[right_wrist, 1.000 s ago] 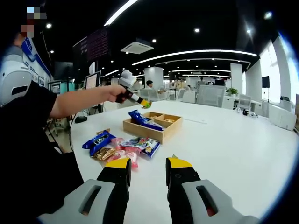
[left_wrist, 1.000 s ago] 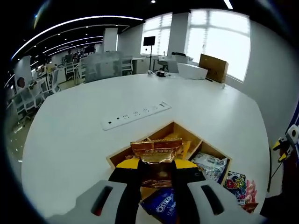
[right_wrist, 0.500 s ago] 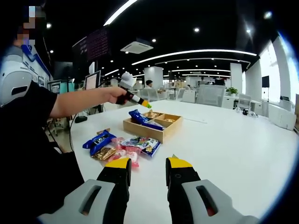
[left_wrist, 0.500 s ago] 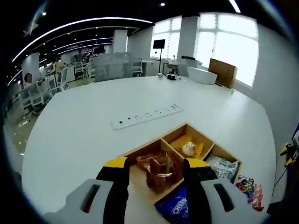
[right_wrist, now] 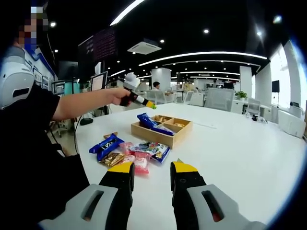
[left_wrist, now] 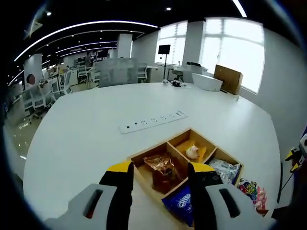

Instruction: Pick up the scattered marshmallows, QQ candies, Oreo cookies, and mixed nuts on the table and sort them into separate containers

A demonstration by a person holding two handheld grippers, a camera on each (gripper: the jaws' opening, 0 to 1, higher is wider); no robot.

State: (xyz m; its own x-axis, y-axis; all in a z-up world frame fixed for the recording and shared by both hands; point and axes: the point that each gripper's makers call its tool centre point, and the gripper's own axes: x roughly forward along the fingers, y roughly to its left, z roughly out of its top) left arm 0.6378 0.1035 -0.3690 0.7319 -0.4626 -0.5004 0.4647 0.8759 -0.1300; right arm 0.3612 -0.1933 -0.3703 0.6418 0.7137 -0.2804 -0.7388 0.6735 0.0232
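In the left gripper view, the left gripper (left_wrist: 160,173) hangs over a wooden tray (left_wrist: 144,155) on the white bench (left_wrist: 81,129), its yellow-tipped fingers (left_wrist: 120,172) apart with nothing between them. Seen in the gap between the fingers, a brown-gold nut packet (left_wrist: 162,168) lies in the tray's nearest compartment, below the fingers and not touching them. The compartment behind it holds a pale marshmallow packet (left_wrist: 193,152) on yellow wrappers. A clear silvery packet (left_wrist: 221,170) lies in the compartment to the right, and a blue Oreo pack (left_wrist: 181,206) rests over the tray's near corner, just beside the right-hand finger. Colourful QQ candy packets (left_wrist: 249,190) lie on the bench beyond the tray's right end. A white power strip (left_wrist: 152,121) is set in the bench farther off.

In the right gripper view, the right gripper (right_wrist: 151,173) hovers low over the bench, fingers apart and empty. Just ahead of its left finger lies a loose heap of snack packets (right_wrist: 136,151), with another blue Oreo pack (right_wrist: 105,145) at its left edge. Behind the heap stands the tray, and a person's outstretched arm (right_wrist: 84,103) holds the other gripper above it
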